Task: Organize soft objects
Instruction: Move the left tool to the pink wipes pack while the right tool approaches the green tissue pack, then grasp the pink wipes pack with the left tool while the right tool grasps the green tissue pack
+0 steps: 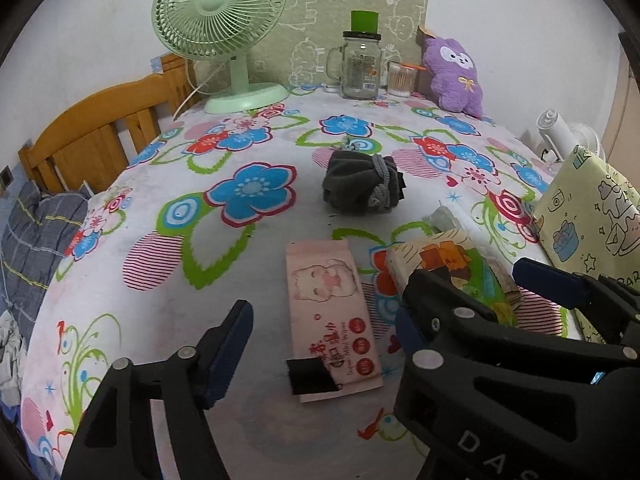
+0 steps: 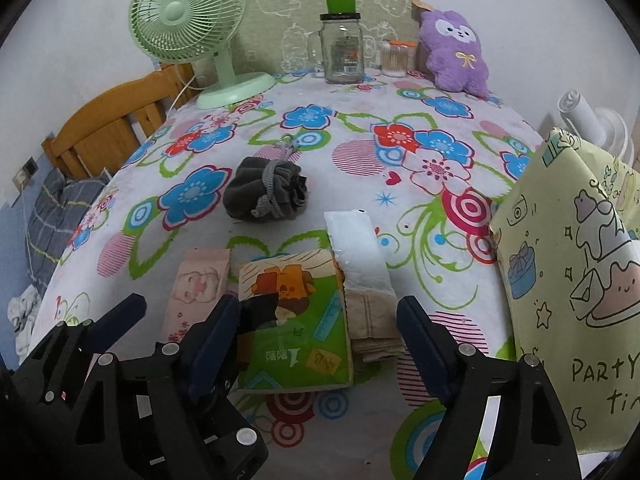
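Both grippers hang low over the near edge of the flowered tablecloth point(image 2: 360, 208), side by side. The right gripper point(image 2: 320, 344) is spread wide with its fingers on either side of the green tissue pack point(image 2: 296, 320), not yet touching it, which looks like lining up for a grab. The left gripper point(image 1: 324, 344) is likewise spread, over the pink wipes packet point(image 1: 332, 316), gripping nothing. A white packet point(image 2: 356, 248) lies against the tissue pack's far corner. Farther back sits a grey drawstring pouch point(image 2: 264, 192), cinched shut, contents hidden. The yellow gift bag point(image 2: 568, 280) stands at the right edge, probably the place for the soft things; its inside is out of sight. The glass jar point(image 2: 342, 56) looks empty.
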